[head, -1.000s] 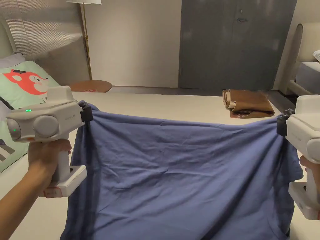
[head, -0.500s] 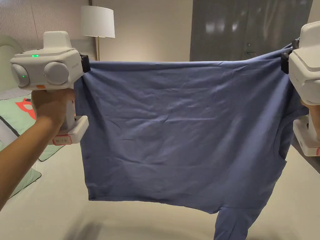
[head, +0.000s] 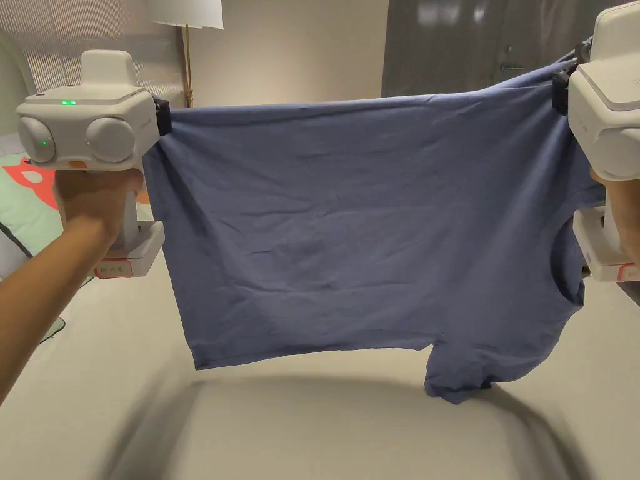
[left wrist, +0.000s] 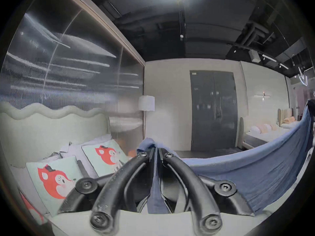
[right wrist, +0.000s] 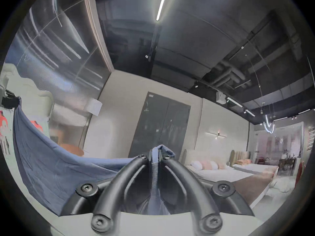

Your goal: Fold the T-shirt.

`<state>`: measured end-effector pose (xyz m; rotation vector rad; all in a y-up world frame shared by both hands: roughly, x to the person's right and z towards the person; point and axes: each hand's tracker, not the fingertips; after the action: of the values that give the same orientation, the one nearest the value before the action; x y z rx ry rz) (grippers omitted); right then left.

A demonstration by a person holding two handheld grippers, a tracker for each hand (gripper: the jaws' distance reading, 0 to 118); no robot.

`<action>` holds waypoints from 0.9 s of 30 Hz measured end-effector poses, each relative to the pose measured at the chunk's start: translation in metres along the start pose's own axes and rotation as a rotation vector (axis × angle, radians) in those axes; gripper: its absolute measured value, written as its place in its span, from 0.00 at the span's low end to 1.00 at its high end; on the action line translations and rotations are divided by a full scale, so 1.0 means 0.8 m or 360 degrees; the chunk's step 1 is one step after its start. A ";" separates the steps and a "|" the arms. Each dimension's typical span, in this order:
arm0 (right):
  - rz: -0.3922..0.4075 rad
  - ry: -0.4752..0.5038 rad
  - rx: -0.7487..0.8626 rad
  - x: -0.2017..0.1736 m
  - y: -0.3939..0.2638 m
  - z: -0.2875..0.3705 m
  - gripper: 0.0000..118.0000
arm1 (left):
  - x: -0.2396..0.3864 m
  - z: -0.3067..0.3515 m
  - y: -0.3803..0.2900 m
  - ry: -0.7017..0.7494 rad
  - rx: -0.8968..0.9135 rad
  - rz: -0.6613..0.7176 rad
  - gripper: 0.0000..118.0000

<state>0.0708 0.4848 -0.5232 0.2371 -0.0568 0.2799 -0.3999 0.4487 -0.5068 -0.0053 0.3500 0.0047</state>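
A blue T-shirt (head: 362,231) hangs stretched in the air above a cream bed (head: 325,431), held sideways. My left gripper (head: 164,117) is shut on its upper left corner, and my right gripper (head: 561,90) is shut on its upper right corner, slightly higher. In the left gripper view the jaws (left wrist: 155,152) pinch a fold of blue cloth (left wrist: 238,170) that runs off to the right. The right gripper view shows its jaws (right wrist: 155,153) clamped on the cloth (right wrist: 56,168), which stretches left to the other gripper (right wrist: 9,101). A sleeve (head: 462,375) dangles at the lower right, its tip near the bed.
Fox-print pillows (head: 25,200) lie at the left by the headboard. A floor lamp (head: 185,37) stands behind, beside a dark grey door (head: 462,44). More beds (right wrist: 221,170) stand off to the right of the room.
Both grippers have lifted the shirt from lying draped on the bed to hanging free; in the last half second the shirt swung slightly and its sleeve bunched up at the lower right.
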 end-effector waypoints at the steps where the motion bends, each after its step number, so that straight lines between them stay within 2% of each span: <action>1: 0.0003 0.0023 -0.0045 -0.005 -0.017 -0.003 0.05 | 0.002 -0.005 -0.019 0.0012 -0.0019 -0.0013 0.01; 6: 0.0009 0.0084 -0.0229 -0.025 -0.104 0.006 0.05 | 0.003 -0.015 -0.102 -0.0006 -0.0188 -0.0014 0.01; 13: -0.0140 0.0178 -0.0533 -0.028 -0.220 0.052 0.05 | -0.004 0.038 -0.214 -0.0065 -0.0436 0.0025 0.01; 17: -0.0327 0.0234 -0.0710 -0.016 -0.261 0.115 0.05 | -0.019 0.094 -0.267 -0.0110 -0.0597 0.0071 0.01; 22: -0.0399 0.0338 -0.0854 0.000 -0.292 0.207 0.05 | -0.050 0.182 -0.316 -0.0127 -0.0697 0.0087 0.01; 27: -0.0491 0.0367 -0.0946 0.018 -0.317 0.295 0.05 | -0.079 0.273 -0.350 -0.0152 -0.0802 0.0065 0.01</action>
<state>0.1501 0.1955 -0.3498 -0.3763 0.1246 -0.0257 -0.3831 0.1697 -0.2788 -0.4953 0.2457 0.1333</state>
